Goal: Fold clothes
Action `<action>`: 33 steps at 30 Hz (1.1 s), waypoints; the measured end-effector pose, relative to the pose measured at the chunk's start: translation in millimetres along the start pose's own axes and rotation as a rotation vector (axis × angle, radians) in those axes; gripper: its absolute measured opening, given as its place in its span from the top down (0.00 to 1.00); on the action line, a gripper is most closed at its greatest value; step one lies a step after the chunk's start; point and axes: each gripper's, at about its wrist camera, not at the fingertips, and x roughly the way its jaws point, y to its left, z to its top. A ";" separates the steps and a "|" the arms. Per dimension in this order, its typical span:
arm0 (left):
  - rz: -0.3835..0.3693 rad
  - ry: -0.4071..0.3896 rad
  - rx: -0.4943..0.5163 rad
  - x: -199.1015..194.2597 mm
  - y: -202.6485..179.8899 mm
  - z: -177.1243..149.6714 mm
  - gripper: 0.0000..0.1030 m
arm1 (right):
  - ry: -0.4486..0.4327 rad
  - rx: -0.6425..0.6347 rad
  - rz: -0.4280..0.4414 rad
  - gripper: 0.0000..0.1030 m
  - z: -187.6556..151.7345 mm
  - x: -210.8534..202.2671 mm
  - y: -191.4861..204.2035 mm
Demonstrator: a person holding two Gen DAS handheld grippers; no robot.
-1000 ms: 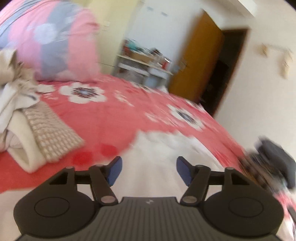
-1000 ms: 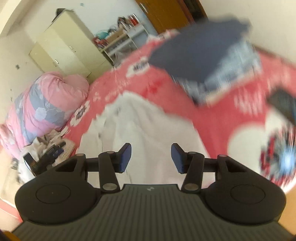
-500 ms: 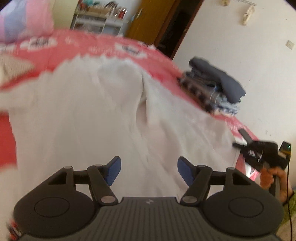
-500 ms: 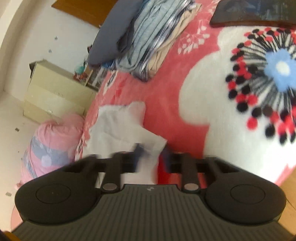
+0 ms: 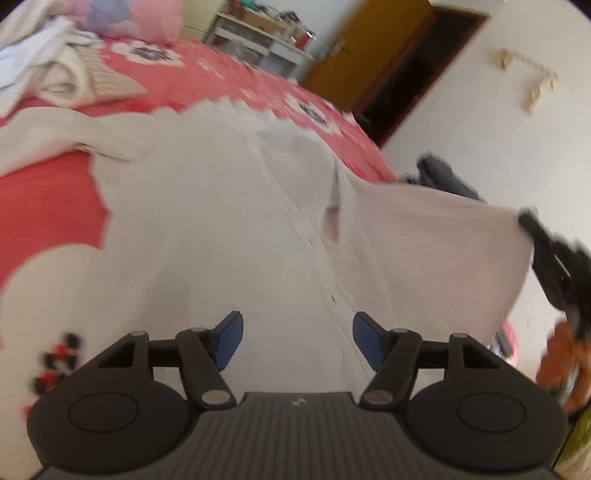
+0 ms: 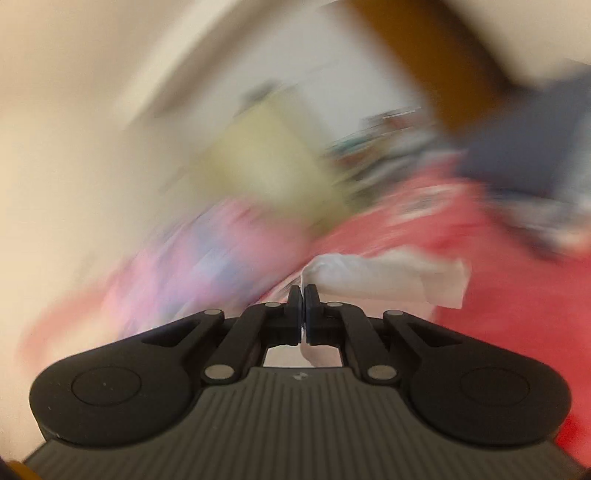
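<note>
A white button-front garment [image 5: 229,229] lies spread over the red flowered bedspread [image 5: 48,206]. My left gripper [image 5: 293,341] hovers just above its near part, its blue pads apart with only flat cloth under the gap. At the far right of the left wrist view my right gripper [image 5: 526,221] pinches the garment's corner and lifts that edge off the bed. In the blurred right wrist view the right gripper [image 6: 303,295] is shut on a fold of the white garment [image 6: 388,280], which trails off to the right.
A heap of unfolded pale clothes [image 5: 55,74] lies at the back left of the bed beside a pink quilt [image 5: 147,18]. A stack of folded dark clothes [image 5: 443,177] sits at the bed's right side. A shelf [image 5: 266,40] and an orange door [image 5: 369,55] stand behind.
My right gripper shut on the garment's corner and lifted it. My left gripper swung over the white garment and came lower and closer to it.
</note>
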 end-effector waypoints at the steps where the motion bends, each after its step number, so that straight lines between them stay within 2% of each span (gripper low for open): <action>1: 0.000 -0.013 -0.016 -7.1 5.2 1.3 0.35 | 0.084 -0.098 0.070 1.00 -4.8 9.7 23.7; 3: -0.002 -0.029 -0.041 -18.6 14.6 2.1 0.35 | 0.273 -0.301 0.188 1.00 -23.0 25.5 68.0; 7: -0.014 -0.033 -0.071 -31.1 28.3 -1.0 0.35 | 0.623 -0.540 0.259 1.00 -87.0 37.8 102.2; 10: -0.018 -0.019 -0.072 -29.3 32.1 -4.5 0.35 | 0.744 -0.602 0.228 1.00 -113.6 40.1 102.9; 13: -0.017 -0.006 -0.073 -26.8 34.5 -7.6 0.36 | 0.752 -0.628 0.204 1.00 -110.0 31.9 106.7; 17: -0.031 -0.007 -0.061 -25.2 32.3 -11.9 0.36 | 0.717 -0.684 0.219 1.00 -93.8 9.1 122.2; 21: -0.036 0.009 -0.059 -16.8 28.5 -16.4 0.36 | 0.763 -0.752 0.194 0.97 -117.0 2.3 128.6; 24: -0.027 0.024 -0.032 -11.8 22.7 -18.6 0.36 | 0.865 -0.809 0.137 0.95 -149.1 9.3 127.7; 26: -0.019 0.027 -0.001 -11.0 18.6 -18.7 0.35 | 0.893 -0.828 0.139 0.95 -155.3 3.5 130.4; 28: -0.014 0.024 0.026 -9.7 14.7 -13.1 0.35 | 0.867 -0.769 0.168 0.91 -143.5 -7.5 131.2; 29: -0.011 0.022 0.040 -9.0 12.8 -10.2 0.35 | 0.842 -0.733 0.178 0.84 -135.4 -12.8 130.9; 30: -0.008 0.015 0.052 -7.1 10.4 -4.9 0.35 | 0.795 -0.666 0.174 0.73 -121.6 -16.0 125.8; 31: -0.005 0.008 0.064 -5.2 8.0 0.5 0.35 | 0.748 -0.598 0.171 0.68 -107.7 -19.2 120.6; 33: 0.005 -0.003 0.092 0.4 2.0 12.1 0.34 | 0.628 -0.438 0.125 0.47 -74.9 -19.1 102.3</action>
